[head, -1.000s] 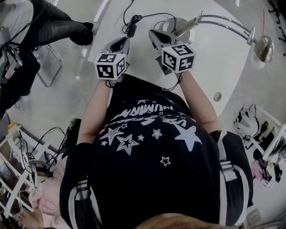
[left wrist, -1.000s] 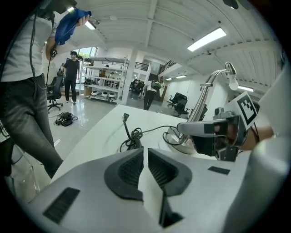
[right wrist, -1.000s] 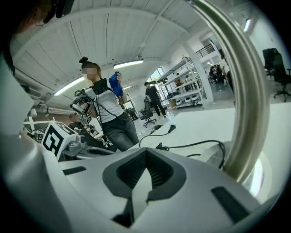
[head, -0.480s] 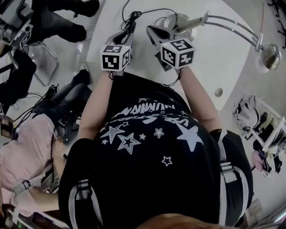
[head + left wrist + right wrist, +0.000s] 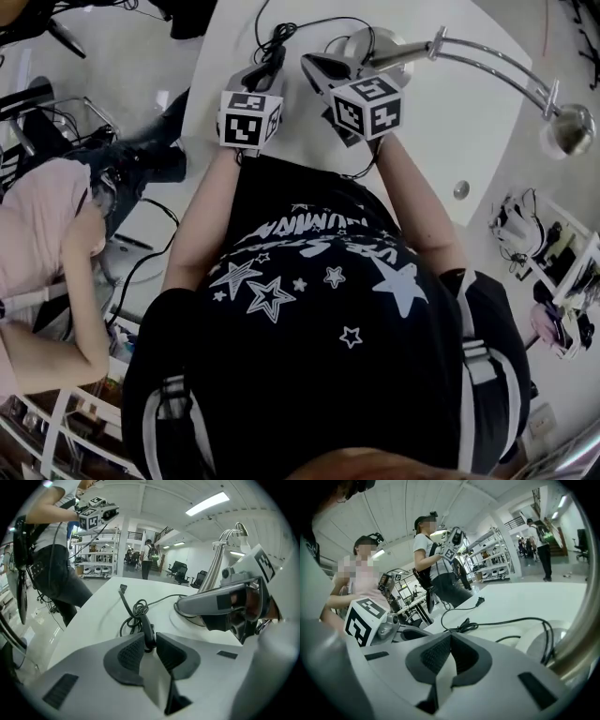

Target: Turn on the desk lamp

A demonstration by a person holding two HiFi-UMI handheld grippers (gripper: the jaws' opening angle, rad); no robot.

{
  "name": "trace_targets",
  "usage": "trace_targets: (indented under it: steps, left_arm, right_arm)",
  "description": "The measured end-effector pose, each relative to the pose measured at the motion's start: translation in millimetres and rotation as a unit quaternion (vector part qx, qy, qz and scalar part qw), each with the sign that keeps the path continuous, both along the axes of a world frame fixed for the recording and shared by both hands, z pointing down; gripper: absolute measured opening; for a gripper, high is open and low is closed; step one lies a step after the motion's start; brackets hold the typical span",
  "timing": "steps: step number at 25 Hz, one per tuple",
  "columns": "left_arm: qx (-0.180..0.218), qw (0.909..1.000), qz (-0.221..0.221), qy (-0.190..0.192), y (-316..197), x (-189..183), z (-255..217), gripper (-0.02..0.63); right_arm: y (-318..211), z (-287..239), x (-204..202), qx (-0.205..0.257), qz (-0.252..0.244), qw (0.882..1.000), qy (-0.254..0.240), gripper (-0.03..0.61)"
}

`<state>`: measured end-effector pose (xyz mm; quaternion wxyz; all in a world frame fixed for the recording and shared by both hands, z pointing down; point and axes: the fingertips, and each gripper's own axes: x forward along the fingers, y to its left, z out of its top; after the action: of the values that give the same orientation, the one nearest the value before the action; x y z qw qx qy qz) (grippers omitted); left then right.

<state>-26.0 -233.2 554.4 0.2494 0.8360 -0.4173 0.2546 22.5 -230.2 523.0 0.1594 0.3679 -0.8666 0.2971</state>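
Observation:
A chrome desk lamp stands on the white table (image 5: 450, 103): round base (image 5: 370, 42), twin arms (image 5: 487, 66), head (image 5: 574, 127) off to the right. Its black cord (image 5: 277, 42) lies coiled left of the base. In the left gripper view, my left gripper (image 5: 149, 641) is shut on the black inline cord switch (image 5: 147, 629), whose far end sticks out beyond the pads. My right gripper (image 5: 450, 637) is shut with nothing in it. It hovers just right of the left one (image 5: 272, 67), close in front of the lamp base (image 5: 185, 616).
The cord's plug (image 5: 479, 601) lies loose on the far side of the table. A round grommet hole (image 5: 461, 188) sits near the table's right edge. A person in pink (image 5: 47, 244) crouches left of the table. Shelving with clutter (image 5: 553, 281) stands at the right.
Both grippers have edged a little farther over the table toward the cord and the lamp base. The people at the left have shifted, and the one in pink is now bent low.

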Motion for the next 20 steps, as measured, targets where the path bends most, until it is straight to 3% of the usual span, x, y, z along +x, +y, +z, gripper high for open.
trace_targets:
  steps: [11, 20]
  left_arm:
    - [-0.019, 0.9995, -0.012, 0.023, -1.9, -10.5, -0.7, 0.063]
    - [-0.035, 0.9983, -0.019, 0.043, -2.8, -9.3, 2.0, 0.062]
  right_arm:
    - [-3.1, 25.2, -32.6, -0.039, -0.059, 0.997, 0.045, 0.005]
    - [-8.8, 45.5, -40.8, -0.069, -0.067, 0.993, 0.064, 0.005]
